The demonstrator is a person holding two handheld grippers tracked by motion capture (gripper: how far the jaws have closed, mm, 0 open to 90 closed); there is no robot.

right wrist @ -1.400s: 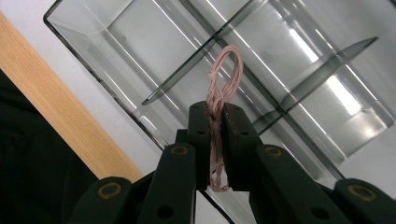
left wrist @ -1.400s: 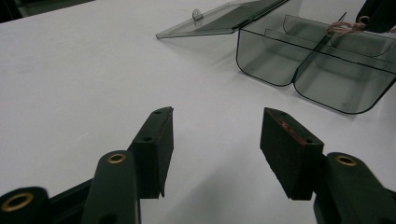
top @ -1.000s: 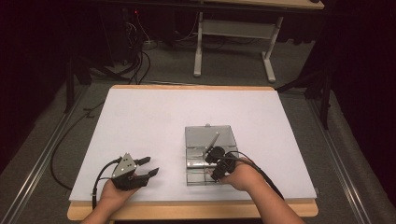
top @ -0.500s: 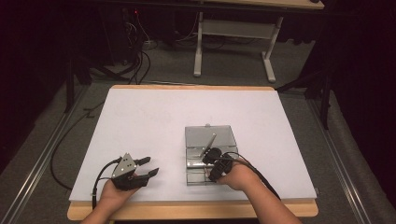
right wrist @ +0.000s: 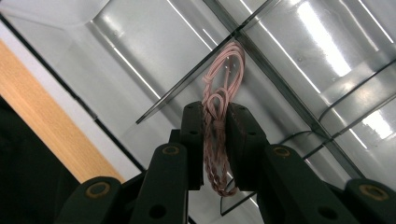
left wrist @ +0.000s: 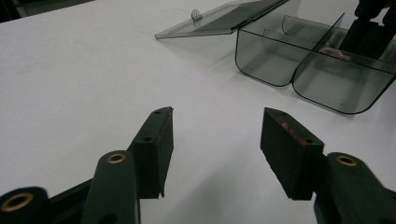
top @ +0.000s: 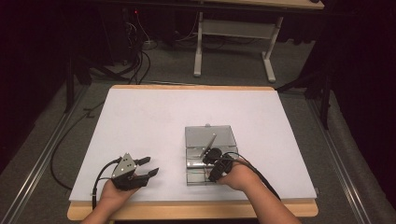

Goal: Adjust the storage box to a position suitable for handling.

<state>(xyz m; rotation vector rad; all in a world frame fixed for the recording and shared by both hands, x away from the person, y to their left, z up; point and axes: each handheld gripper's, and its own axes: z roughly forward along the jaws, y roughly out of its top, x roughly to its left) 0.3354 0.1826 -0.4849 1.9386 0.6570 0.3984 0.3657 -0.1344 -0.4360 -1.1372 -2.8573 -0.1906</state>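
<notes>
Low and right of centre in the high view, the right gripper (top: 211, 164) dips into the clear compartment box (top: 196, 175). Its jaws have just been easing apart, with the pink braided cord (right wrist: 219, 126) between the pads; I cannot tell whether they press it. The left gripper (top: 148, 167) rests at lower left on the white worktop (top: 149, 116), jaws apart and empty.

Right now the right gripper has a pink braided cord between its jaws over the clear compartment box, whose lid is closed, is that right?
Not quite: the lid is open, lying flat behind the clear compartment box, as the left gripper view shows. The right gripper does have the pink braided cord between its jaws there.
</notes>
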